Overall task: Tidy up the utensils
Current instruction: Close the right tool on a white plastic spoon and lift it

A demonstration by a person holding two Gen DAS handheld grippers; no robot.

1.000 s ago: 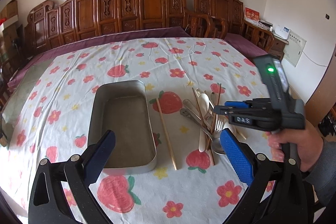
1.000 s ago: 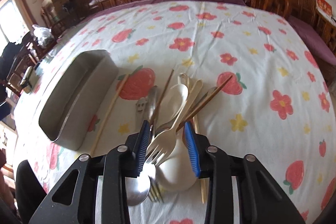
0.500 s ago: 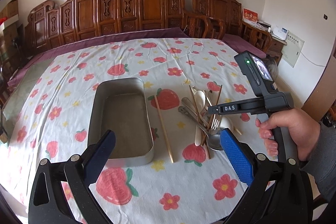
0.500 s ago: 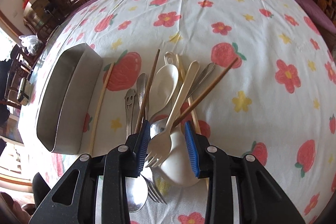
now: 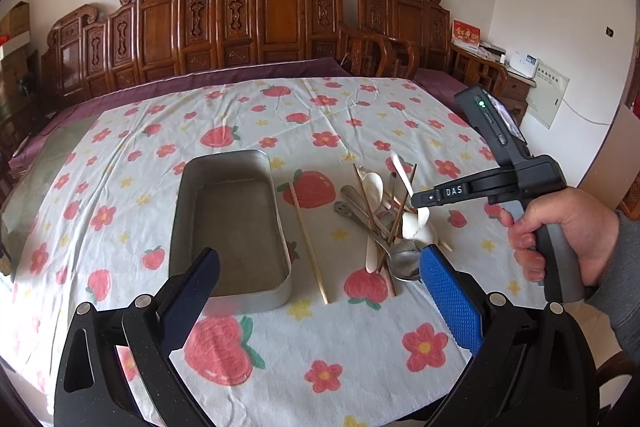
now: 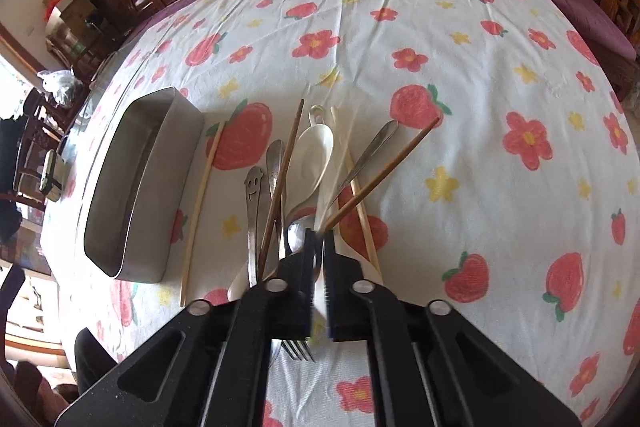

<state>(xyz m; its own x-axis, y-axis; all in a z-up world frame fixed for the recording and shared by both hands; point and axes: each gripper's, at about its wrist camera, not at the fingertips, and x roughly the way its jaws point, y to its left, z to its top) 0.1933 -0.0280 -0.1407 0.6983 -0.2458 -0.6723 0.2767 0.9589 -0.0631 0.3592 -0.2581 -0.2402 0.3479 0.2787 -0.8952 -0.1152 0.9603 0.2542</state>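
On the strawberry-print cloth lies a pile of utensils point(image 5: 380, 219): a cream soup spoon point(image 6: 312, 151), metal spoons, dark chopsticks point(image 6: 384, 175) and a metal fork point(image 6: 298, 349). My right gripper point(image 6: 319, 239) points steeply down into the pile, its jaws closing tight onto the cream plastic fork point(image 6: 326, 187). In the left wrist view that fork's handle point(image 5: 402, 171) tilts up from the right gripper point(image 5: 416, 201). An empty metal tray point(image 5: 248, 297) lies left of the pile. My left gripper point(image 5: 320, 259) hangs open above the table's near side, holding nothing.
A single pale chopstick point(image 5: 308, 243) lies between the tray point(image 6: 140, 187) and the pile. Carved wooden chairs point(image 5: 276, 15) line the far side of the table. A person's hand point(image 5: 560, 227) grips the right tool at the table's right edge.
The right gripper's jaws have closed from part open onto the cream fork, which now stands on edge between the pads. Its tool has tilted more steeply down. The left gripper stays put.
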